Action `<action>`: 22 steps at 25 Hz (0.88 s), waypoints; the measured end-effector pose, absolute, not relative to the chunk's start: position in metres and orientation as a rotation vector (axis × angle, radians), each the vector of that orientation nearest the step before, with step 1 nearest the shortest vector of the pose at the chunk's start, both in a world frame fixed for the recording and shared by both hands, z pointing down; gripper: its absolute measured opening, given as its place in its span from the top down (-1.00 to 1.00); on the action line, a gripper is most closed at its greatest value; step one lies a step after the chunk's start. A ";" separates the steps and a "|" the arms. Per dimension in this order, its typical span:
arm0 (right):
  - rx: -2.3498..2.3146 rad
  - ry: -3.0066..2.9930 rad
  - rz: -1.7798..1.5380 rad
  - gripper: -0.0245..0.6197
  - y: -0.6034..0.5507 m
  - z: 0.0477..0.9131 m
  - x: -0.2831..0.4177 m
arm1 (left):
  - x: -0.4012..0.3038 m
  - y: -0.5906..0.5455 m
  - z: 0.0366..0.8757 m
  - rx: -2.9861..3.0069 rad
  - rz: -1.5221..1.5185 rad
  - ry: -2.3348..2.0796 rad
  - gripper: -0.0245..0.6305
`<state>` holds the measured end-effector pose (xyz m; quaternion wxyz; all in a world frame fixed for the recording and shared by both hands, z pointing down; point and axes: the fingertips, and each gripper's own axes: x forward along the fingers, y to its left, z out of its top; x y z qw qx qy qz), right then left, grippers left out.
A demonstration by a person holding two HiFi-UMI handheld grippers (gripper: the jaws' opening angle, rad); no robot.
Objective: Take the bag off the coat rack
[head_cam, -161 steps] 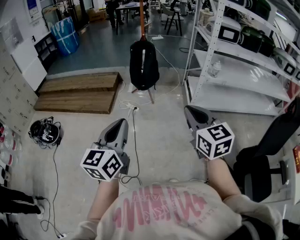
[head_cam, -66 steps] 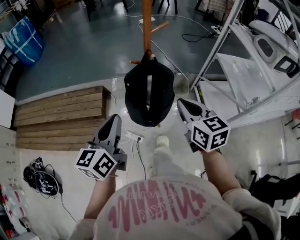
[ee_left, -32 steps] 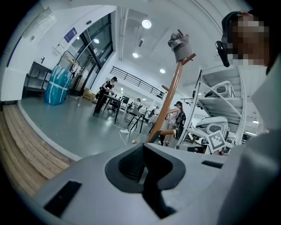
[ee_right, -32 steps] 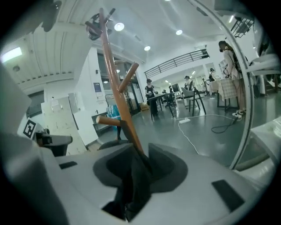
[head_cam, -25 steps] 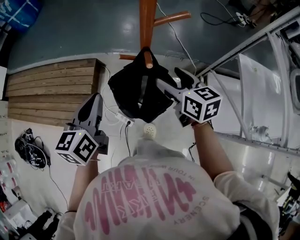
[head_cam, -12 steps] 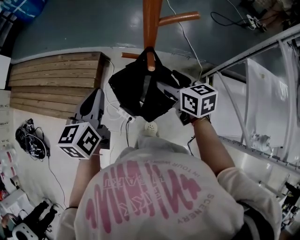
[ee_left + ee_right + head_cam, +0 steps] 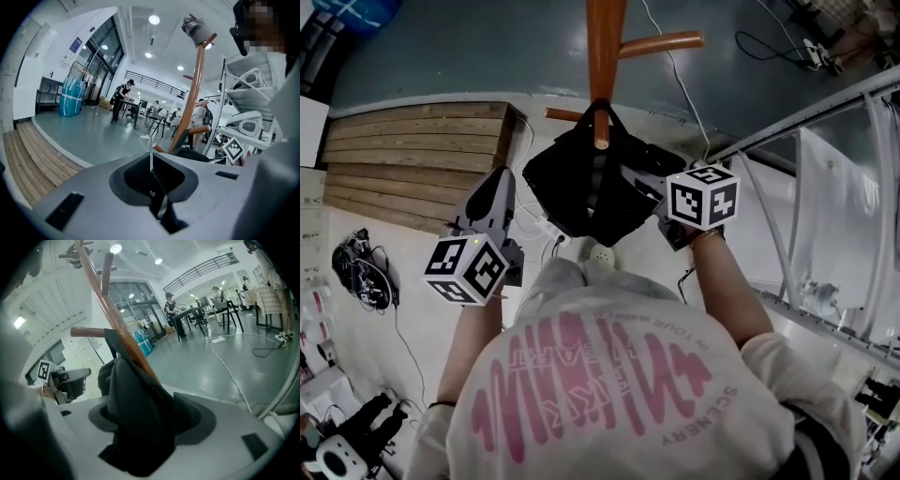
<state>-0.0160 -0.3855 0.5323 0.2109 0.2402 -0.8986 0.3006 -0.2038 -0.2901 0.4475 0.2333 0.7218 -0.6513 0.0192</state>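
A black bag (image 7: 581, 183) hangs by its top loop from a peg (image 7: 600, 129) of the orange wooden coat rack (image 7: 606, 47). My right gripper (image 7: 630, 178) reaches into the bag's right side. In the right gripper view its jaws are closing, and a thick fold of the bag (image 7: 136, 408) lies between them, below the rack's pole (image 7: 112, 315). My left gripper (image 7: 502, 180) is shut and holds nothing, just left of the bag. In the left gripper view the pole (image 7: 194, 89) and the bag (image 7: 197, 154) lie ahead to the right.
A low wooden platform (image 7: 412, 159) lies on the floor to the left. White metal shelving (image 7: 806, 112) stands close on the right. Cables and a power strip trail under the bag, and a coiled cable bundle (image 7: 361, 277) sits at far left.
My right gripper has pushed further left into the bag's side and its jaws have narrowed around the fabric. The left gripper has edged slightly nearer the bag.
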 end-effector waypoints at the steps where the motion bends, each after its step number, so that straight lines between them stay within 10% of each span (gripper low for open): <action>1: 0.664 -2.488 0.813 -0.03 -0.386 0.533 -0.015 | -0.200 -0.293 0.446 2.012 0.052 -1.771 0.90; 4: 0.665 -2.460 0.734 0.06 -0.390 0.536 -0.013 | -0.187 -0.302 0.438 2.120 -0.012 -1.690 0.39; 11: 0.649 -2.432 0.721 0.04 -0.396 0.539 -0.008 | -0.167 -0.323 0.480 2.213 0.309 -1.574 -0.11; 22: 0.583 -2.428 0.742 0.06 -0.392 0.547 -0.016 | -0.141 -0.347 0.531 2.159 0.278 -1.389 -0.18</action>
